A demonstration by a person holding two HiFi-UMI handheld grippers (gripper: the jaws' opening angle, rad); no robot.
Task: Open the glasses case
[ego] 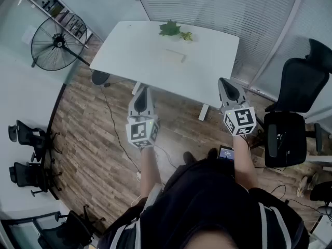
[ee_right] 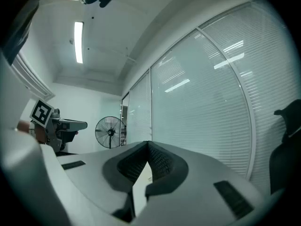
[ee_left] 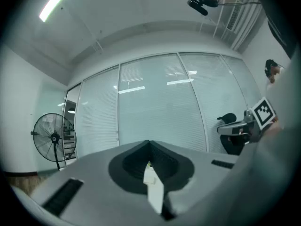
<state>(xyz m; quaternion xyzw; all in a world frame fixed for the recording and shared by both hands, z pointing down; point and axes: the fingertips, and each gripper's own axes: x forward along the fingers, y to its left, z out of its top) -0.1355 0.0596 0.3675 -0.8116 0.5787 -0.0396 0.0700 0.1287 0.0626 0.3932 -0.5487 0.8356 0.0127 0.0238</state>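
A pale, flat glasses case (ego: 174, 56) lies closed near the middle of the white table (ego: 129, 51), far ahead of both grippers. My left gripper (ego: 142, 91) is held level over the wooden floor, short of the table's near edge, its jaws shut with nothing between them. My right gripper (ego: 223, 81) hovers level at the table's right near corner, also shut and empty. In the left gripper view the jaw tips (ee_left: 149, 143) meet; in the right gripper view the tips (ee_right: 148, 144) meet too. The case does not show in either gripper view.
A green leaf decoration (ego: 171, 29) sits at the table's far edge. A standing fan (ego: 53, 43) is at the left, a black office chair (ego: 293, 113) at the right, more chairs (ego: 25, 138) at the far left. Blinded glass walls (ee_left: 160, 102) stand behind, and cables trail on the floor.
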